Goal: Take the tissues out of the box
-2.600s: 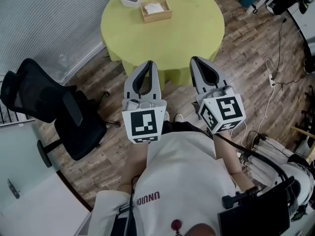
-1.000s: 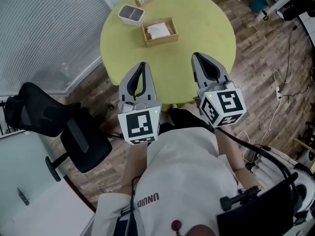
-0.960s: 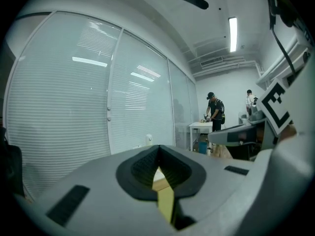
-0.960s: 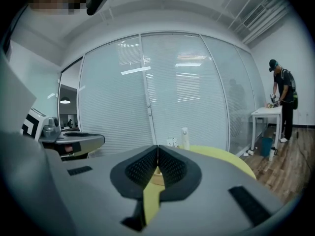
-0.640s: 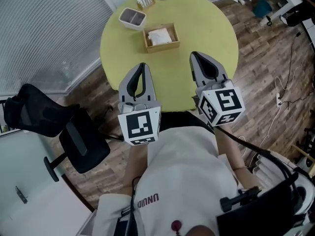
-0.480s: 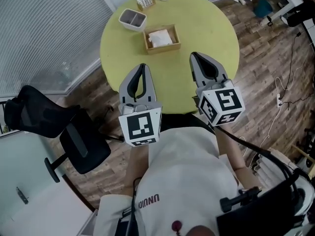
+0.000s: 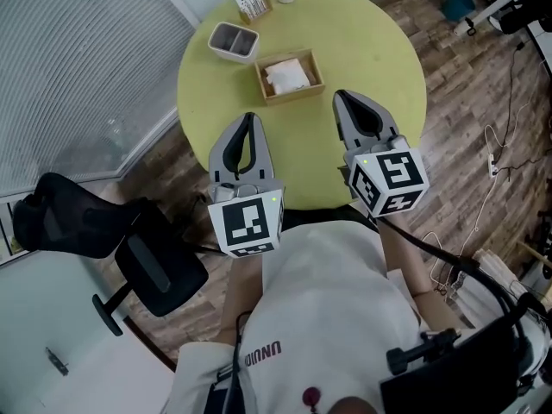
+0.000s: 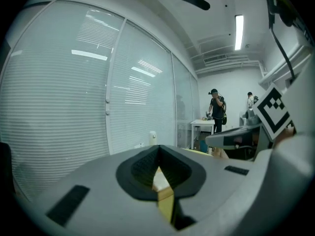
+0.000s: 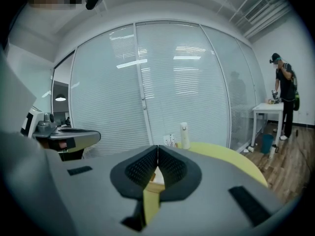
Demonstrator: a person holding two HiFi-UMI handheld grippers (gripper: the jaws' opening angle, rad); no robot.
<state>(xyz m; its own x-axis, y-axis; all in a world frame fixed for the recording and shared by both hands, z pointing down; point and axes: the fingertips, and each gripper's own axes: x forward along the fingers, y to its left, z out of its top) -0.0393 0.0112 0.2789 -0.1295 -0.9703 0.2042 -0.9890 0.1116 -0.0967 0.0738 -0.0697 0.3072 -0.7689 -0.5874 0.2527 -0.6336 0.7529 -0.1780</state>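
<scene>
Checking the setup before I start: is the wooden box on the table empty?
No, the wooden box on the yellow-green table has white tissues lying inside it.

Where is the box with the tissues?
In the head view, the wooden tissue box sits on the round yellow table, close beside the grey tray.
</scene>
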